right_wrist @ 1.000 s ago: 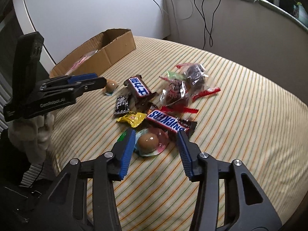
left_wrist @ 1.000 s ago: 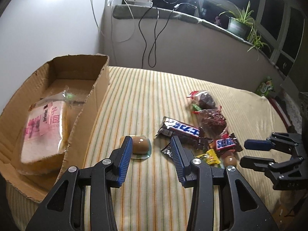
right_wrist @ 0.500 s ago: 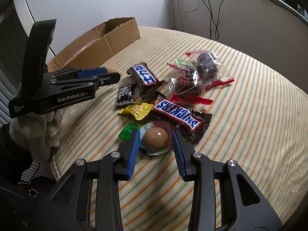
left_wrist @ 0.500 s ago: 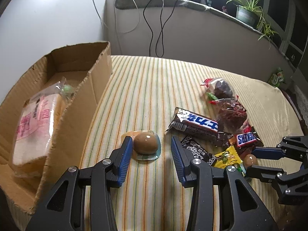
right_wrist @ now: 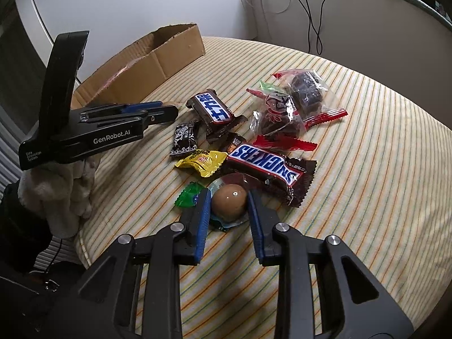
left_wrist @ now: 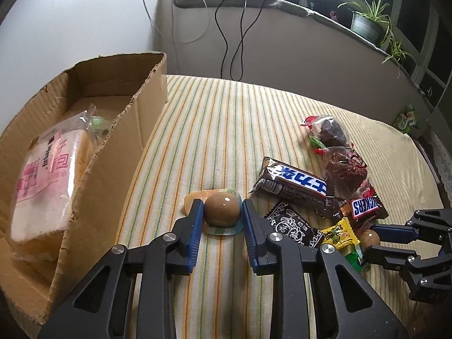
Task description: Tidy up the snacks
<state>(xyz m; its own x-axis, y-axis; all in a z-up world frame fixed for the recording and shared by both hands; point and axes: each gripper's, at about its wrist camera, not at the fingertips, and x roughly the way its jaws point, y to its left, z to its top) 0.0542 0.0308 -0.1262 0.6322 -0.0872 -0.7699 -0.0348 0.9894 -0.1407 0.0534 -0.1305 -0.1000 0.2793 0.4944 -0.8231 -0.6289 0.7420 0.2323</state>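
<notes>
Dim daylight — fisheye-warped, vignetted edges

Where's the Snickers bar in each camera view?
Left wrist view: the Snickers bar lies at right of centre, at the near end of the snack pile, just above the right gripper.
Right wrist view: it lies at centre, just beyond the egg between this gripper's closing jaws.
Shared landmark: the yellow packet, beside the bar in both views.

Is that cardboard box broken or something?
Yes. The cardboard box has a ragged, torn side wall sloping down unevenly. A bag of bread sits inside it.
</notes>
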